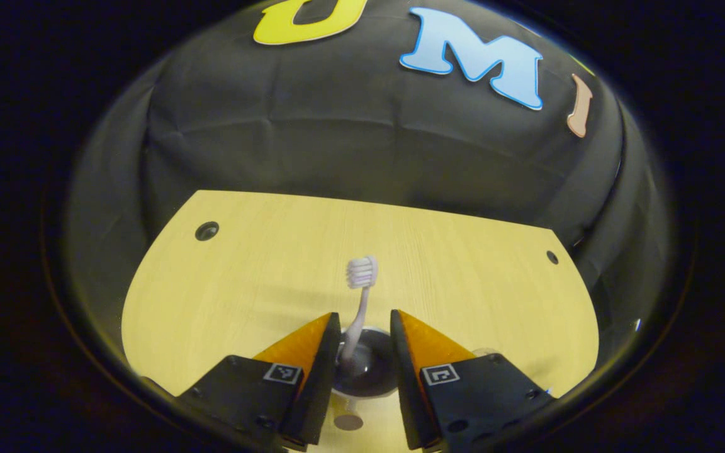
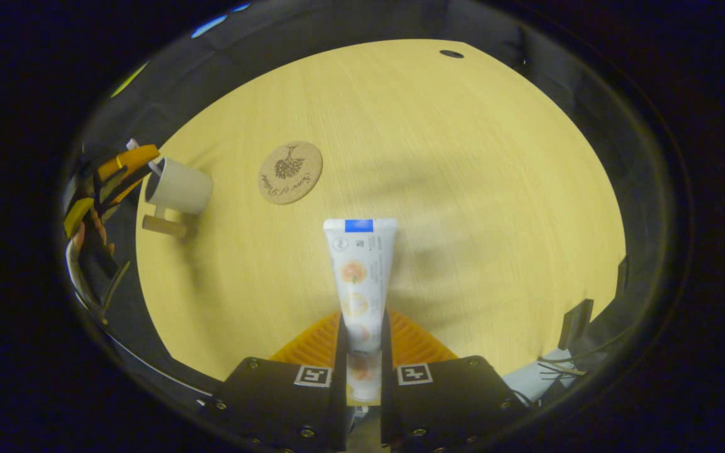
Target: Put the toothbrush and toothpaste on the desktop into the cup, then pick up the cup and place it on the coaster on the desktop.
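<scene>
Pale wooden table (image 2: 463,189) carries a coaster (image 2: 290,172) and cup (image 2: 180,185), ahead-left of the right hand-held gripper (image 2: 362,333), which is clamped on the toothpaste (image 2: 360,277). Left hand-held gripper (image 1: 365,330), fingers parted, straddles the cup; toothbrush (image 1: 360,296) stands inside, bristles up.
</scene>
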